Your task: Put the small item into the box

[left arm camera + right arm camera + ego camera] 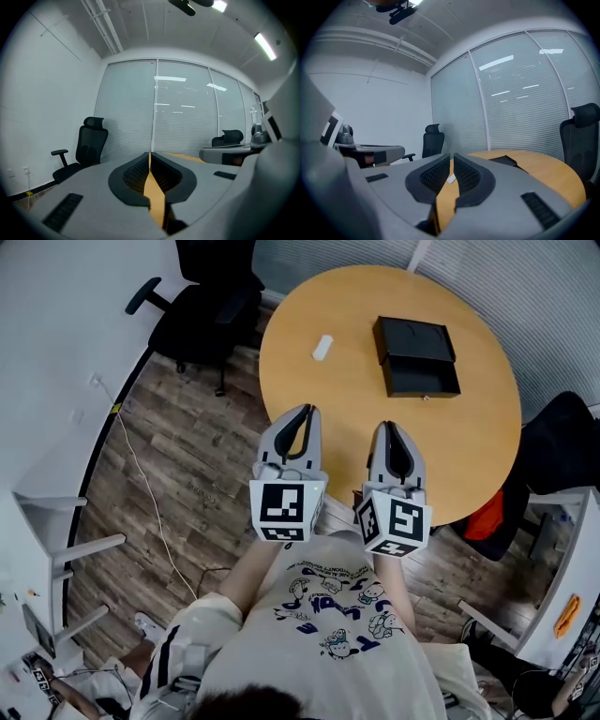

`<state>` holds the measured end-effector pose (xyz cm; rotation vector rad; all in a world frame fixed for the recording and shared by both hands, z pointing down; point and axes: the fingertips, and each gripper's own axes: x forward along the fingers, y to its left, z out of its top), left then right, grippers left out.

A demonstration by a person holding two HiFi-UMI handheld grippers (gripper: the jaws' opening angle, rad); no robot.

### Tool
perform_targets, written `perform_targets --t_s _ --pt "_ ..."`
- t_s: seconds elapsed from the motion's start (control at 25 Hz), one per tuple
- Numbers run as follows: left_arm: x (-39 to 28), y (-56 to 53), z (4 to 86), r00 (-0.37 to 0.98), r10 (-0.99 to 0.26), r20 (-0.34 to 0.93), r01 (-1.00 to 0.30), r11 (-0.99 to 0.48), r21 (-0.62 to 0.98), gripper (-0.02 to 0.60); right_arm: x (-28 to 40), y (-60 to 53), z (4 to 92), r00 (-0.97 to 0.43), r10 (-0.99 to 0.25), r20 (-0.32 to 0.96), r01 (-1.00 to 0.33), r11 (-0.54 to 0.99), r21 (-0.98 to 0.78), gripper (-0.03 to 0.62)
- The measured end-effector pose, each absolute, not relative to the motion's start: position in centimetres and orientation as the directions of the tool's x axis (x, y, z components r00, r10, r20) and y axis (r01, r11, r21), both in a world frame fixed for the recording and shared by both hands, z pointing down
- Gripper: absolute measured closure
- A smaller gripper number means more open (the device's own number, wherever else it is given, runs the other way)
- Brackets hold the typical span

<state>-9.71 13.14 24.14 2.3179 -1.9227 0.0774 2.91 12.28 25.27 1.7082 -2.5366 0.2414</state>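
Note:
A small white item (322, 347) lies on the round wooden table (469, 456), on its far left part. To its right rests a black box (417, 357), which looks open. Both grippers hover at the table's near edge, well short of both objects. My left gripper (306, 410) is shut with nothing in it, and its view shows the jaws meeting at the tips (150, 153). My right gripper (391, 425) is also shut and empty. In the right gripper view the white item (451, 178) shows through the slit behind the jaws, and the box (504, 161) lies further right.
A black office chair (202, 306) stands beyond the table's left side, and another dark chair (562, 442) is at the right. A white cable (141, 474) runs over the wooden floor. White furniture lines the left wall. Blinds cover the glass wall (154, 108) ahead.

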Motion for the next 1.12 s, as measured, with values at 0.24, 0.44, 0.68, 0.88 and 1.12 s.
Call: perform_targets --t_s 0.24,0.44,0.68,0.88,1.12 --pt "-11.1 8.5 24.4 0.209 -0.968 0.139 -0.977 -0.202 0.065 0.555 1.7 7.9 25.4 -0.364 -0.917 0.164 -0.931 0.353 -0.09 0.551" --pt "-12.4 4.9 24.6 0.217 -0.963 0.159 -0.976 -0.208 0.071 0.555 0.6 4.5 25.6 -0.351 -0.918 0.184 -0.936 0.339 -0.094 0.551" --pt "-13.5 1.1 25.3 0.235 -0.953 0.189 -0.971 -0.224 0.079 0.555 -0.2 0.7 25.8 -0.33 -0.922 0.202 -0.944 0.316 -0.096 0.551" --pt "-13.5 -2.0 26.3 0.258 -0.941 0.219 -0.966 -0.243 0.092 0.555 -0.2 -1.9 25.8 -0.308 -0.927 0.214 -0.951 0.294 -0.094 0.551" --pt "-13.3 -5.3 28.1 0.286 -0.923 0.258 -0.958 -0.265 0.114 0.555 -0.2 -4.9 27.0 -0.285 -0.927 0.245 -0.958 0.27 -0.092 0.551"
